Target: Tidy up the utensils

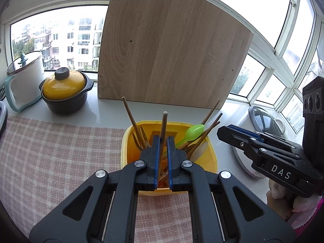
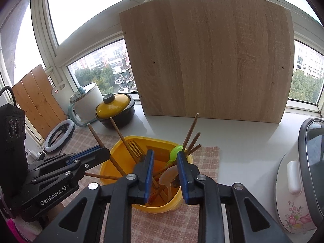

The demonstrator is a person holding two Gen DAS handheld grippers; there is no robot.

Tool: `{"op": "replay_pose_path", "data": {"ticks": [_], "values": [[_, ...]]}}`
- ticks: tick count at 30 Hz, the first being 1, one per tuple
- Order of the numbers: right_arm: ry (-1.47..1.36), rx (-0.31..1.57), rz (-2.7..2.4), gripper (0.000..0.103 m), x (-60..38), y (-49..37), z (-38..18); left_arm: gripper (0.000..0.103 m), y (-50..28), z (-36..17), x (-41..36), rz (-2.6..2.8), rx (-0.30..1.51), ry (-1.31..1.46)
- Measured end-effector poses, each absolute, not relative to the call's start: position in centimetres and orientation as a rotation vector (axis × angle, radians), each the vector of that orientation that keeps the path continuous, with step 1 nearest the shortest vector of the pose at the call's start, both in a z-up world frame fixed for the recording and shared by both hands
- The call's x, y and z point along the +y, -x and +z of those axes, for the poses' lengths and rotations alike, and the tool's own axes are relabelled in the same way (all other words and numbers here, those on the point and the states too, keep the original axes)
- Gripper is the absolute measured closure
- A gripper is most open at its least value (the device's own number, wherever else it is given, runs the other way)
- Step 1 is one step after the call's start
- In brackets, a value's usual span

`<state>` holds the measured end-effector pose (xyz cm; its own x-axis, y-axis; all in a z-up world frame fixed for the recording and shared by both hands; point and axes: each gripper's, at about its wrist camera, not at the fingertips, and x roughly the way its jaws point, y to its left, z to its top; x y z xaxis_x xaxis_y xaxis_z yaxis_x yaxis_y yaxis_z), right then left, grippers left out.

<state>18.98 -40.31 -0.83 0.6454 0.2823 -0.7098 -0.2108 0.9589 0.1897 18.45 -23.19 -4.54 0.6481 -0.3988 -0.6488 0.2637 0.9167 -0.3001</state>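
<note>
At the bottom centre of the left wrist view, the left gripper point(image 1: 163, 141) is pinched narrow on a wooden chopstick point(image 1: 164, 125) that stands upright over the yellow tub point(image 1: 129, 139). At the bottom centre of the right wrist view, the right gripper point(image 2: 165, 162) hangs moderately open above the same tub, holding nothing. The step looks like lifting one chopstick out for sorting; the next move probably calls for a straight pull upward, clear of the fork point(image 1: 139, 139) and green spoon point(image 1: 193, 131). The chopstick's lower end is hidden behind the fingers. A pale spoon point(image 2: 168, 179) in the tub is hard to make out. A wooden board point(image 1: 172, 46) stands beyond.
</note>
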Motion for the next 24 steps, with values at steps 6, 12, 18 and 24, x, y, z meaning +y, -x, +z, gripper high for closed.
{"op": "replay_pose_path", "data": {"ticks": [6,12,18,24], "values": [[-0.074,0.814,0.283,0.079,-39.8,-17.9,-0.4,0.099,-17.2,-4.3,-22.7,-0.38,0.773,0.164],[-0.071,0.803,0.29,0.079,-39.3,-16.6,0.1,0.099,-15.7,-3.8,-21.7,-0.369,0.764,0.151],[-0.065,0.788,0.29,0.076,-38.6,-14.8,0.6,0.099,-13.7,-3.4,-20.7,-0.363,0.754,0.133],[-0.041,0.755,0.281,0.072,-37.7,-12.7,1.7,0.099,-11.4,-2.4,-20.0,-0.367,0.734,0.105]]}}
